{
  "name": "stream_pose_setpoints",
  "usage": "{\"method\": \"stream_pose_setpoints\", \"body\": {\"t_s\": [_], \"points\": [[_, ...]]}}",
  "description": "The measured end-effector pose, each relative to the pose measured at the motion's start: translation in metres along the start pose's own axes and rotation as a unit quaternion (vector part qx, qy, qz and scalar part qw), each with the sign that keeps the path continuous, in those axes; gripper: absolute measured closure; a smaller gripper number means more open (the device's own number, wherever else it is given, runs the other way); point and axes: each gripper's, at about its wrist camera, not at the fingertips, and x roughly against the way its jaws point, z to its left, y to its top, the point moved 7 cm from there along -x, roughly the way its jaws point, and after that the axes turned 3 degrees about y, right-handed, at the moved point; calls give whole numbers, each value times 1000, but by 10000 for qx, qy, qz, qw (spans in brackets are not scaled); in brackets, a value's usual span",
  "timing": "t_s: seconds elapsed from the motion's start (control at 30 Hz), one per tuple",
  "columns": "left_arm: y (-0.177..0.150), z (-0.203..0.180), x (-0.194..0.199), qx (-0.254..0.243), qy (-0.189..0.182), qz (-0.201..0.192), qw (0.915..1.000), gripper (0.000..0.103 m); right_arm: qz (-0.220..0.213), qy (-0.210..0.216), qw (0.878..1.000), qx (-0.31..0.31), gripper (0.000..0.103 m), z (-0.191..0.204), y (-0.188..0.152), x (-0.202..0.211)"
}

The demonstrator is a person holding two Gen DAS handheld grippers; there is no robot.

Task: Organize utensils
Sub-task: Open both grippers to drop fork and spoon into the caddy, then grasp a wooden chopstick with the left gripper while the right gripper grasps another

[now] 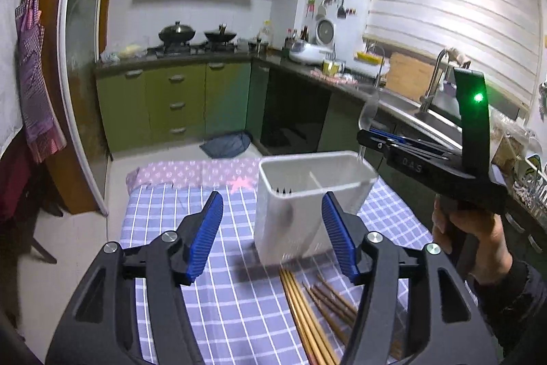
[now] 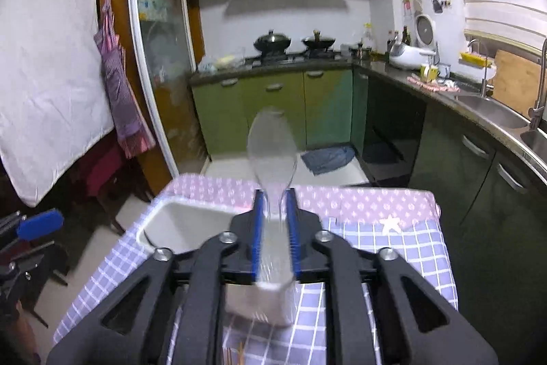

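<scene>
Gripping a clear plastic spoon (image 2: 271,142) by its handle, the right gripper (image 2: 275,228) fills the lower middle of the right wrist view, its blue pads (image 2: 257,228) pressed against the handle from both sides while the transparent bowl stands up above them toward the centre of the frame. In the left wrist view the same tool reaches in from the right edge, with the spoon's bowl showing at centre right, just above the far right corner of the white utensil holder (image 1: 307,194). That holder stands upright on the blue checked tablecloth (image 1: 164,221) in the middle of the frame; a thin wall splits it into two compartments, and dark tips of something show inside the left one, too small to identify. The left gripper (image 1: 273,235) occupies the lower half of its own view with its jaws spread wide and nothing between them, one blue finger (image 1: 205,238) left of the holder and the other overlapping its right front edge; whether that one touches it cannot be told. Lying flat on the cloth at lower centre, just in front of the holder, are light wooden chopsticks (image 1: 304,313) and, beside them to the right, darker brown chopsticks (image 1: 333,300).
</scene>
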Motion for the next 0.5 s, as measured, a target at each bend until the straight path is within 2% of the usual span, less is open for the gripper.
{"method": "stream_pose_setpoints", "body": {"t_s": [0.07, 0.13, 0.2, 0.33, 0.4, 0.5], "points": [[-4, -3, 1, -72, 2, 110, 9999, 46, 71, -92, 9999, 99, 84, -1, -9, 3], [-10, -6, 3, -181, 68, 241, 9995, 46, 110, -201, 9996, 168, 74, -1, -14, 6], [-16, -9, 3, -254, 102, 439, 9987, 46, 51, -238, 9996, 161, 74, -3, -17, 16], [-36, -11, -7, -253, 135, 1125, 9932, 46, -45, -188, 9998, 59, 73, -10, -20, 49], [-48, -12, -17, -228, 102, 1534, 9878, 46, 111, -168, 9998, 49, 73, -13, -28, 64], [-73, -16, -38, -264, 75, 2292, 9730, 46, 785, -84, 9967, 212, 72, -15, -56, 76]]}}
